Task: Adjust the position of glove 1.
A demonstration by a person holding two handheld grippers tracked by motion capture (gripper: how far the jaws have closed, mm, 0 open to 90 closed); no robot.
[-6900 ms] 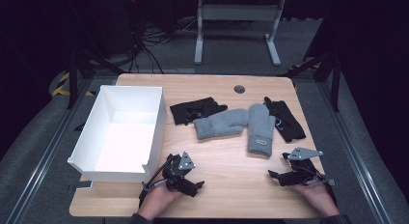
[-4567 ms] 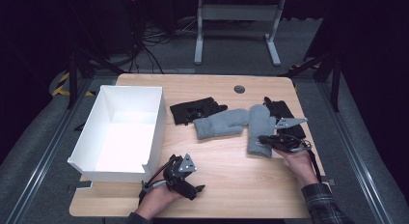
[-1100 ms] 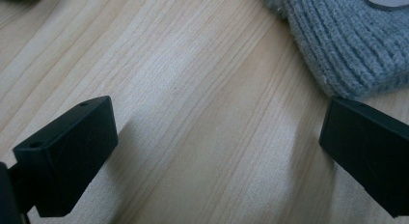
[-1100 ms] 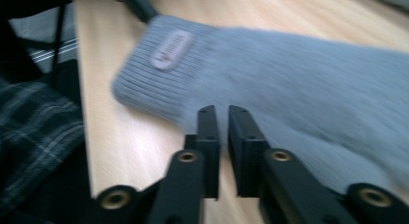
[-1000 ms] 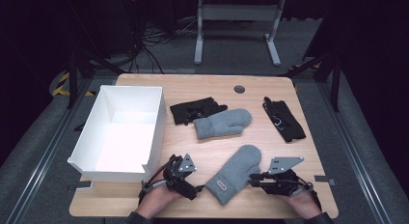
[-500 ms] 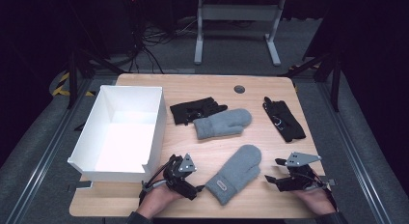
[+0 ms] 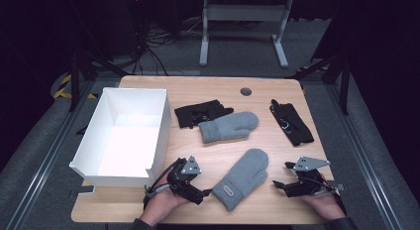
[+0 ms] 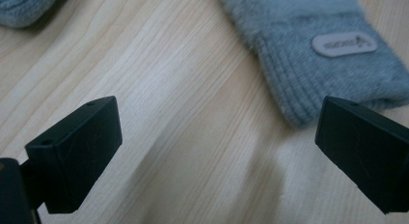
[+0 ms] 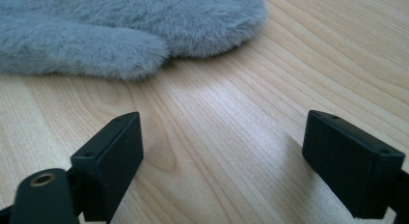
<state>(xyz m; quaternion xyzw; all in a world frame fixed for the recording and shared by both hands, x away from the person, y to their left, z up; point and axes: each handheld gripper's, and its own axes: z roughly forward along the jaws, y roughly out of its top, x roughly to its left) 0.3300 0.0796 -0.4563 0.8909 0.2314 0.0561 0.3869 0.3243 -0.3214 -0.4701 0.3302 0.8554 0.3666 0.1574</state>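
Note:
A grey mitten (image 7: 242,178) lies flat near the table's front edge, cuff toward the front left. My left gripper (image 7: 202,194) rests on the table just left of that cuff, open, with bare wood between its fingers (image 8: 72,147). The ribbed cuff with its label (image 8: 313,55) lies ahead and to the right of my left gripper (image 8: 217,118). My right gripper (image 7: 278,185) sits to the mitten's right, a short gap away. Its jaws have just been opening and stand wide with nothing between them. In the right gripper view the fuzzy mitten (image 9: 144,21) lies beyond my right gripper (image 9: 222,122).
A second grey mitten (image 7: 229,126) lies mid-table, beside a black glove (image 7: 200,112). Another black glove (image 7: 292,122) lies at the back right. A white open box (image 7: 124,133) stands along the table's left side. A round grommet (image 7: 245,91) sits near the far edge.
My right gripper carried the mitten from the back right to the front middle, let go of it and drew back to the right. The left gripper has stayed put.

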